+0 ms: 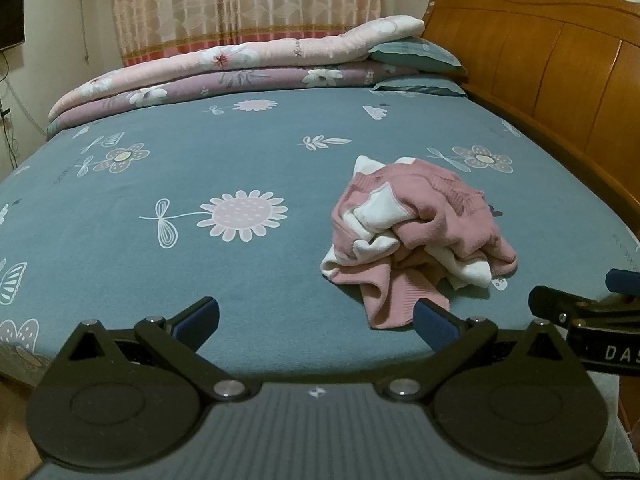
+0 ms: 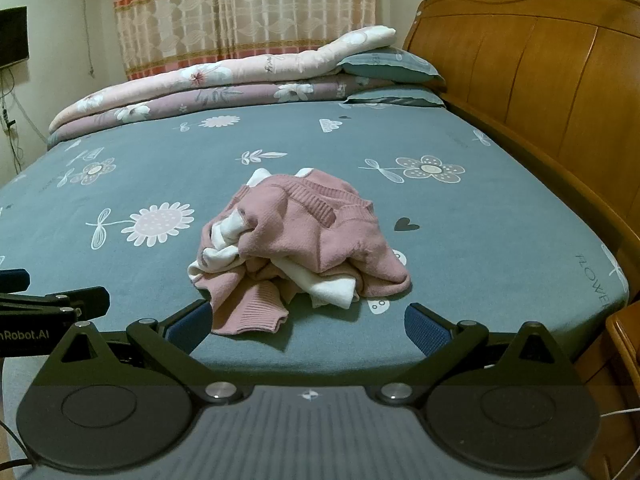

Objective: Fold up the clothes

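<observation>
A pink and white garment (image 1: 416,232) lies crumpled in a heap on the blue flowered bed sheet (image 1: 200,168), near the bed's front edge. In the right wrist view the same garment (image 2: 304,248) sits just ahead of the fingers. My left gripper (image 1: 316,322) hovers open at the front edge, with the heap ahead and to its right; its right fingertip (image 1: 430,320) is close to a pink hem. My right gripper (image 2: 308,324) is open too, its left fingertip (image 2: 192,326) beside the trailing pink hem. Neither holds anything. Each view catches the other gripper at its side edge.
Folded quilts (image 1: 224,68) and two pillows (image 1: 416,56) lie along the far side of the bed. A wooden headboard (image 1: 540,72) runs down the right. A patterned curtain (image 1: 244,0) hangs behind, and a dark screen (image 1: 11,18) is on the left wall. A wooden cabinet (image 2: 624,344) stands at right.
</observation>
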Motion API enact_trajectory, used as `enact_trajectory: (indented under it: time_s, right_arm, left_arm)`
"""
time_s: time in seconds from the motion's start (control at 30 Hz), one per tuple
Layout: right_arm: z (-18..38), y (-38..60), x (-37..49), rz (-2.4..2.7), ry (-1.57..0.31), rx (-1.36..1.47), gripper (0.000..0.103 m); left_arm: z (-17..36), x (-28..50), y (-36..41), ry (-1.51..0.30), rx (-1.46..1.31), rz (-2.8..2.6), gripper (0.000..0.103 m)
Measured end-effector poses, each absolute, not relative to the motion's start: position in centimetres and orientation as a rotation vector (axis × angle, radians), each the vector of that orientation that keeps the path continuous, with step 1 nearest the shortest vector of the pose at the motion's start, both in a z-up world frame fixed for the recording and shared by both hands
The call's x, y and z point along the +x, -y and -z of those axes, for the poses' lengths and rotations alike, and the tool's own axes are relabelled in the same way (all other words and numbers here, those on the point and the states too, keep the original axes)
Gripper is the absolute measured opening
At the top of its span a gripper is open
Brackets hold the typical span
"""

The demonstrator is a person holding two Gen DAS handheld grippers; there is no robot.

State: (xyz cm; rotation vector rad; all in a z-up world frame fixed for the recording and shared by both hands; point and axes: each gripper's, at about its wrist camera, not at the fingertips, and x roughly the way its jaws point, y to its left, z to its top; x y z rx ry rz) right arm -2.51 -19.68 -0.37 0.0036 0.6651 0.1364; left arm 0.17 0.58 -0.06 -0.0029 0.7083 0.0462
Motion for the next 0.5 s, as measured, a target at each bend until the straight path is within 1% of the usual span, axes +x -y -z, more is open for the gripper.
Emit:
enact_trajectory:
  time_s: [0.37,0.5]
  right_arm:
    - [0.6,19.6,-1.9,-0.151,-0.67,0.001,0.103]
    - [0.1,19.6,-1.2,-0.174,-0.634,-0.028,0.103]
  left_arm:
    - [0.1,1.4,-0.7,-0.684,0.007,-0.044,0.102]
    - [0.0,2.2,-0.7,-0.665,0.014,-0.04,0.102]
